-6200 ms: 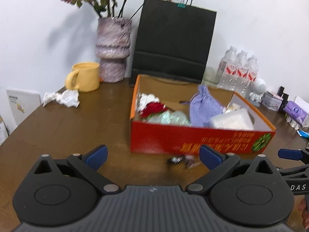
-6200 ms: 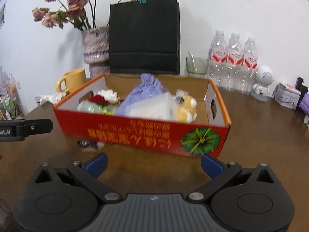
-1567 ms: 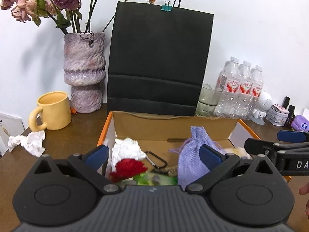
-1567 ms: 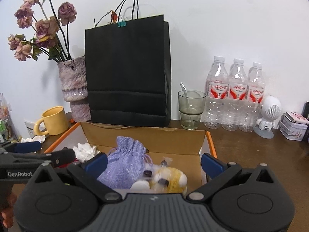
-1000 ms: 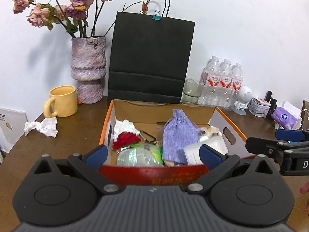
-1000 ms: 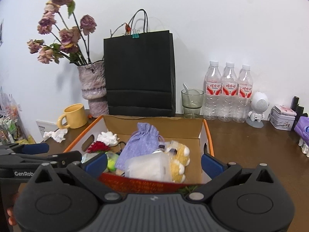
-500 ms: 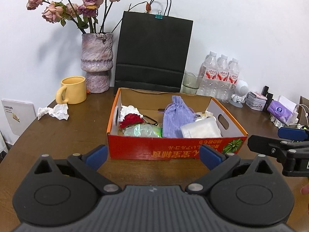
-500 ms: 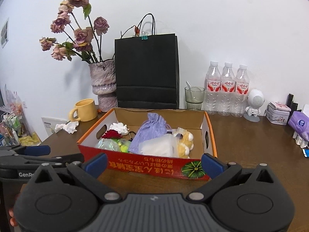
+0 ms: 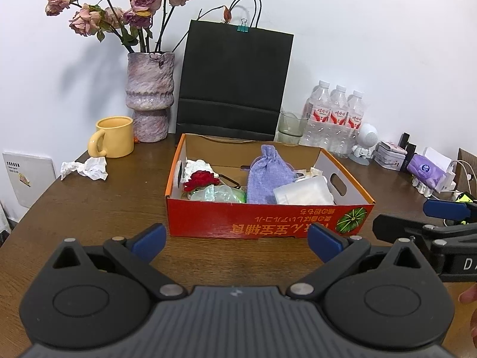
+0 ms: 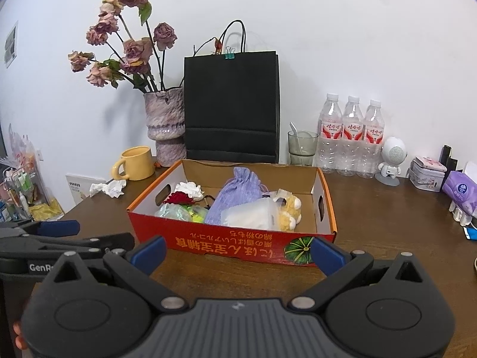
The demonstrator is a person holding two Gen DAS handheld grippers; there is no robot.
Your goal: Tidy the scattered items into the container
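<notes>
A red cardboard box (image 9: pixel 268 223) (image 10: pixel 232 246) stands on the brown table. Inside lie a purple cloth pouch (image 9: pixel 268 176) (image 10: pixel 238 195), a red rose (image 9: pixel 201 179) (image 10: pixel 179 198), white tissue (image 9: pixel 196 165), a clear plastic bag (image 9: pixel 219 194), a white packet (image 9: pixel 304 194) (image 10: pixel 253 216) and a yellow plush toy (image 10: pixel 289 211). My left gripper (image 9: pixel 235 237) is open and empty, in front of the box. My right gripper (image 10: pixel 235 252) is open and empty, also in front of the box, right of the left one.
A crumpled tissue (image 9: pixel 85 168) (image 10: pixel 108 188) lies on the table left of the box by a yellow mug (image 9: pixel 113 141). A vase of dried roses (image 9: pixel 149 95), a black paper bag (image 9: pixel 235 80), a glass (image 10: pixel 301 147), water bottles (image 10: pixel 351 137) and small items (image 10: pixel 459 188) line the back.
Both grippers have drawn back and away from over the box; the box now shows whole and farther off. The keys that lay in front of the box earlier are no longer there.
</notes>
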